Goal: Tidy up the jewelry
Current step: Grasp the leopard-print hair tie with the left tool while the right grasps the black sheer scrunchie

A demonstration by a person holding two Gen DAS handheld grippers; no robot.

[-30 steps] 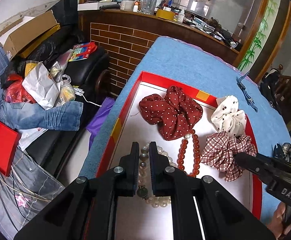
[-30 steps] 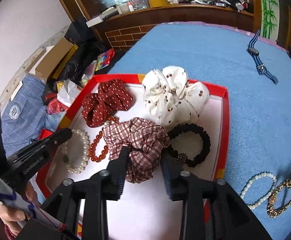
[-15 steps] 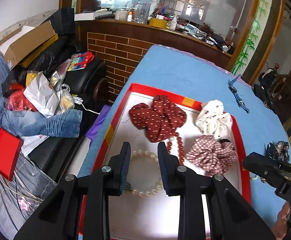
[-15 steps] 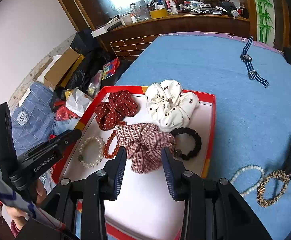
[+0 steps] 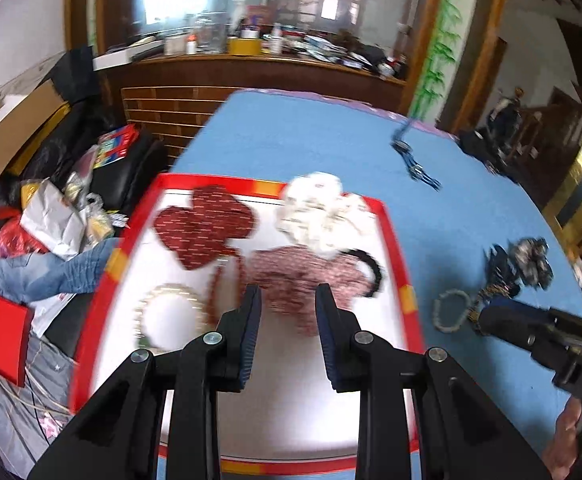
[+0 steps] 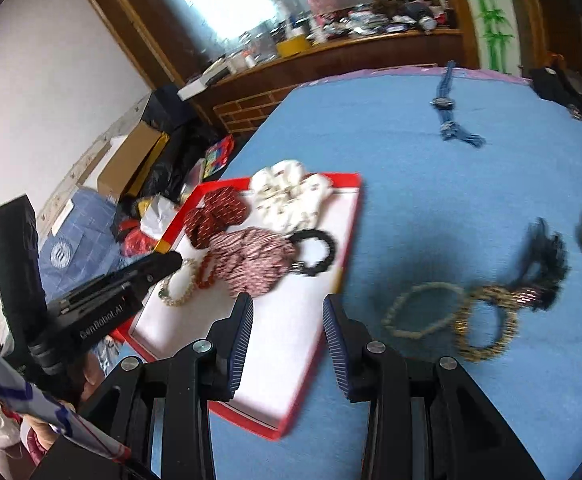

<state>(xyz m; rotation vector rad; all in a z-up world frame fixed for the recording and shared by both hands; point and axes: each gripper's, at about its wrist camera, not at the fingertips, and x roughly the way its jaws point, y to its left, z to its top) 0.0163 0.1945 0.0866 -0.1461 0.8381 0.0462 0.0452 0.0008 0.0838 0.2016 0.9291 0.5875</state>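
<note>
Jewelry is split between two places: inside the red tray [image 6: 354,216], from its left side, lie a pearl bracelet [image 6: 177,286], an amber bead bracelet [image 6: 206,272], a dark red scrunchie [image 6: 215,214], a plaid scrunchie [image 6: 251,262], a white scrunchie [image 6: 289,196] and a black bead bracelet [image 6: 315,250], while to the right of the tray, on the blue worktop [image 6: 431,184], rest a small pearl bracelet [image 6: 423,316], a gold bracelet [image 6: 487,324] touching a black hair clip [image 6: 547,260], and, farther back, a blue watch [image 6: 449,112]. The left gripper [image 5: 285,320] hovers over the tray, its jaws parted and empty. The right gripper [image 6: 287,336] hangs above the tray's right rim, jaws likewise spread with nothing between them. Both views are blurred, so finer detail is uncertain. The likely step is fetching a loose piece; swinging the right gripper over the small pearl bracelet, lowering one finger inside the loop and one outside, then closing gently should lift it without dragging the gold bracelet beside it.
</note>
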